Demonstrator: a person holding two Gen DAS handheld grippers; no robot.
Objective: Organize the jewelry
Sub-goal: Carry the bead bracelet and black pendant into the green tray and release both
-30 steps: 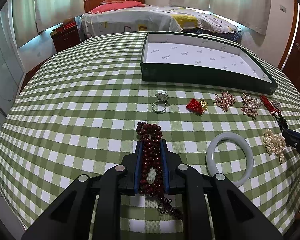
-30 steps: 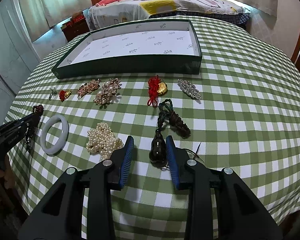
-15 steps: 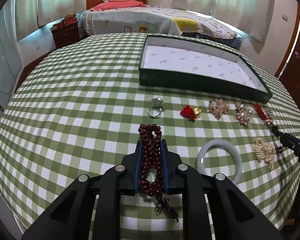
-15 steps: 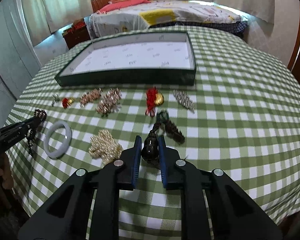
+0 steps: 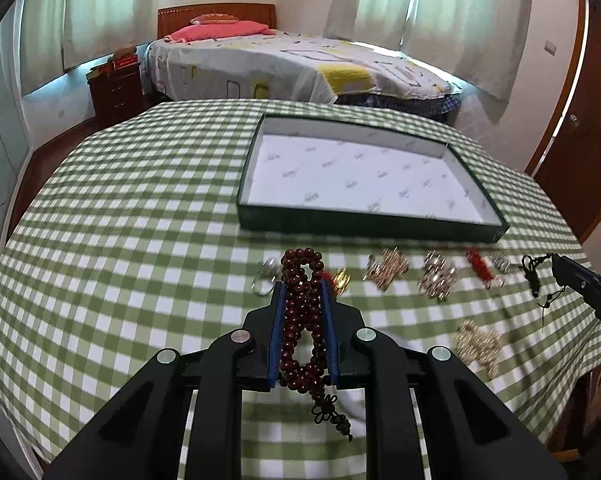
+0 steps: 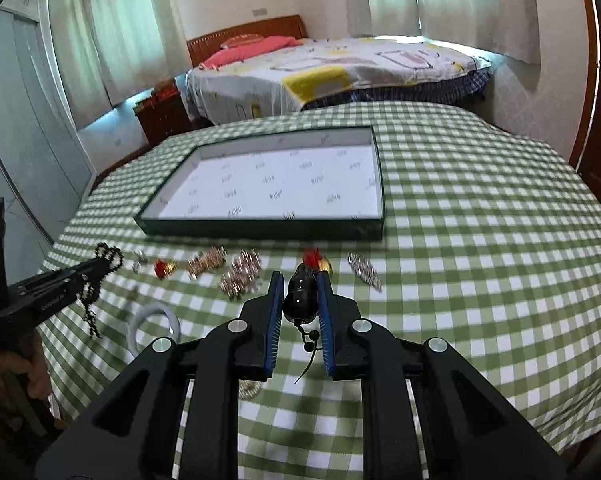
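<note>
1. Left gripper (image 5: 303, 300): fingers clamped on dark red bead bracelet (image 5: 302, 320), lifted clear of the counter (image 5: 120, 240). Limp, light; a mid-strand hold suits it.
2. Right gripper (image 6: 300, 300): fingers closed on glossy dark pendant (image 6: 299, 298). Likely slippery, cord dangling.
3. Tray (image 5: 380, 228) beyond, nothing in it.

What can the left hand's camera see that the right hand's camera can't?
Only the left wrist view shows the pearl pile in full and the red bead string from close up, clamped in the left gripper. Only the right wrist view shows the white bangle and the dark pendant pinched in the right gripper. Both show the green tray, the brooches and the checked tablecloth.
</note>
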